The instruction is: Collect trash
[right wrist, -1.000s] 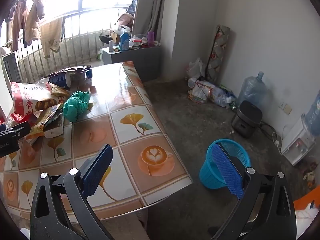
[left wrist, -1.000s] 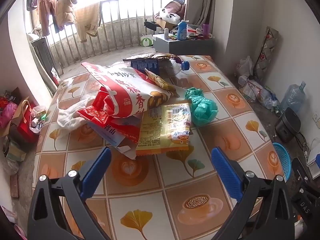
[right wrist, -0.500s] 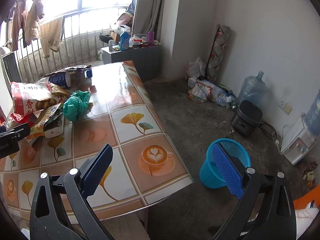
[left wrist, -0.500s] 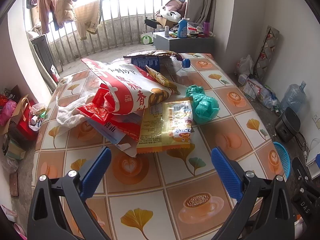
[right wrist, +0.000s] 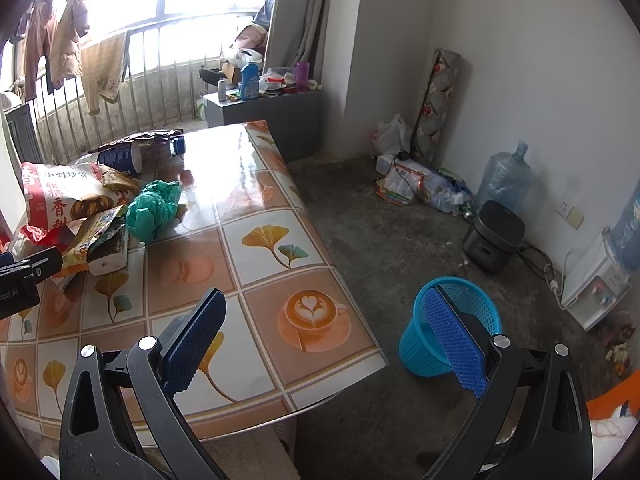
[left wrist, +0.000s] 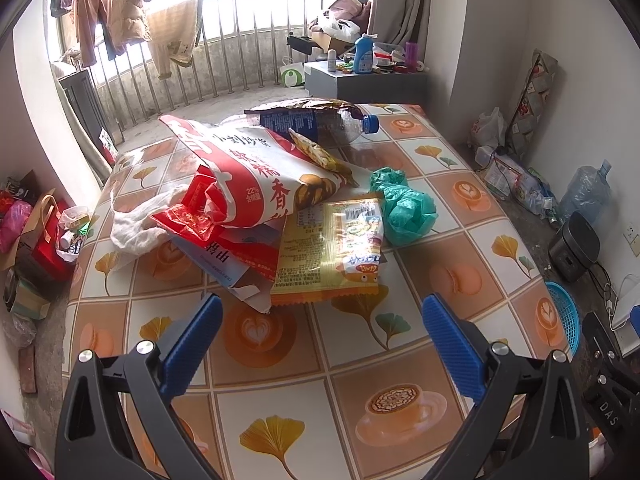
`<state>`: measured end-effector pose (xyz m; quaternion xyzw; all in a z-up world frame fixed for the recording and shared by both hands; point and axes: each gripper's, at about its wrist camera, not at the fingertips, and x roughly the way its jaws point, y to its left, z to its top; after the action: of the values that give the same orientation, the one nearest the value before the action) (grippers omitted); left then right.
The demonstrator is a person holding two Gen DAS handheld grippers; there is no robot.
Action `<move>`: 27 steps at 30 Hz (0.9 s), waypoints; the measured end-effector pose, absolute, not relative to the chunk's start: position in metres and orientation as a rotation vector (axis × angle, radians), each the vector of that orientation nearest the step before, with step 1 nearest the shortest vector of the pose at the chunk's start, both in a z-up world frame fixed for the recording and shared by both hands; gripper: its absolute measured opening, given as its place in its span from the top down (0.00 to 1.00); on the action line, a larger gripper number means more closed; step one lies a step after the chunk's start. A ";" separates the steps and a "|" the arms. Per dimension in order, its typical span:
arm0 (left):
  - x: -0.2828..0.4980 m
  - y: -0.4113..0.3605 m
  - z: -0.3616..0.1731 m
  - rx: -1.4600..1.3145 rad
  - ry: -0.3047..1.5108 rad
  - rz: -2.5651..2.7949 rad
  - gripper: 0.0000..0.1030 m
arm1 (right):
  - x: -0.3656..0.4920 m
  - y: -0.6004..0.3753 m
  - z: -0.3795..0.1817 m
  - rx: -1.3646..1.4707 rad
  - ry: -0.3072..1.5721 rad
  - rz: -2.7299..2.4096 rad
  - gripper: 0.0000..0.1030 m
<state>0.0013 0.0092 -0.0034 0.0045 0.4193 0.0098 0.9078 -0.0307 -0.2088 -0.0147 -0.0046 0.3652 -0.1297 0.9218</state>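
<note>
**Both claws released above a table heaped with wrappers**

The left claw (left wrist: 320, 320) hangs over the near part of the table (left wrist: 280, 420), its blue pads spread wide and gripping nothing. Straight ahead at 12 o'clock lies the trash heap: a yellow snack packet (left wrist: 332, 256) nearest the claw, partly tucked under a large red-and-white snack bag (left wrist: 256, 176). At 11 o'clock a torn red-and-blue wrapper (left wrist: 236, 256) sticks out from beneath that bag, and a white plastic bag (left wrist: 136, 224) lies at 10 o'clock, touching the pile. A crumpled green plastic bag (left wrist: 404, 208) rests at 1 o'clock, just beside the yellow packet. Behind the heap, a plastic bottle (left wrist: 320, 120) with a blue cap lies on its side.

The right claw (right wrist: 324, 336) is likewise released and empty, held over the table's near right corner. A blue mesh basket (right wrist: 460, 300) stands on the floor at 2 o'clock, partly hidden behind the claw's right pad and well apart from the trash.
</note>
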 end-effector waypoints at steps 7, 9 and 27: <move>0.001 0.009 -0.003 0.010 0.865 0.022 0.05 | -0.030 -0.207 -0.015 -0.010 0.751 -0.266 0.08; 0.001 0.009 -0.003 0.009 0.866 0.023 0.05 | -0.030 -0.207 -0.015 -0.009 0.749 -0.265 0.08; 0.002 0.010 -0.003 0.009 0.866 0.023 0.05 | -0.029 -0.205 -0.014 -0.011 0.750 -0.265 0.08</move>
<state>0.0016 0.0102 -0.0034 0.0046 0.4198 0.0113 0.9075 -0.0293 -0.2050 -0.0142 -0.0053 0.3650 -0.1292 0.9220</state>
